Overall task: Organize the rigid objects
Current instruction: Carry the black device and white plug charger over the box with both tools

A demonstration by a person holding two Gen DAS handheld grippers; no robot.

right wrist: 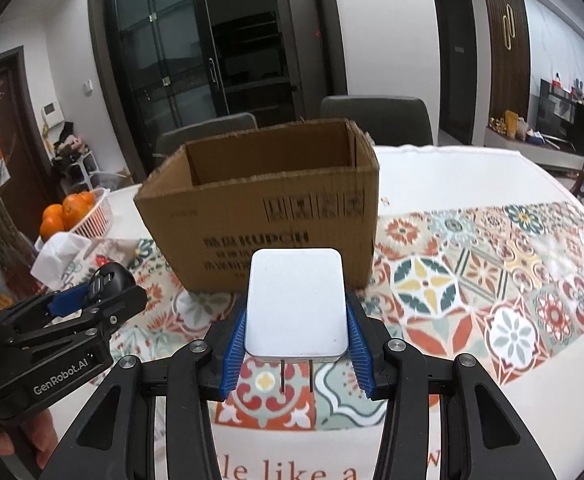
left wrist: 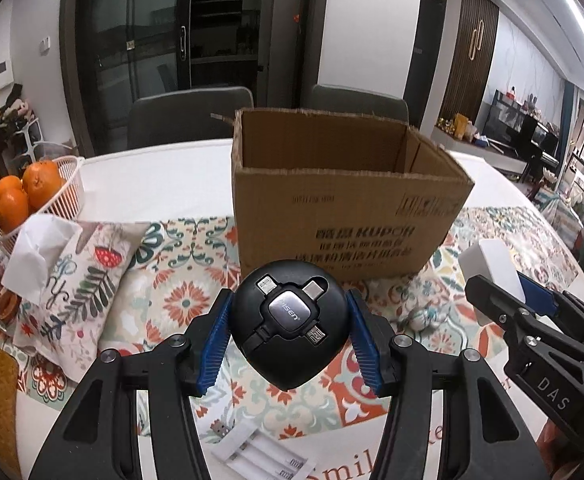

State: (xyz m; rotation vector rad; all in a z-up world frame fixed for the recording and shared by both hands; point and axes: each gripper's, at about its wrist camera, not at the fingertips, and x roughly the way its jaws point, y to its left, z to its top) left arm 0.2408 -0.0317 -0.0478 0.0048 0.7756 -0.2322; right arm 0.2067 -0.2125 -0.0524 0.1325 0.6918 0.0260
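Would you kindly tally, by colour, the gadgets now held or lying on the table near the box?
Black: 1, the round cable hub in the left gripper.
White: 2, the wall charger in the right gripper and the battery charger on the table.
Total: 3

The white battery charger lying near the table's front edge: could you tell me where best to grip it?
Grip the white battery charger across its two long sides, coming from above: it lies flat, slots up, so only those thin edges offer parallel faces for the jaws.
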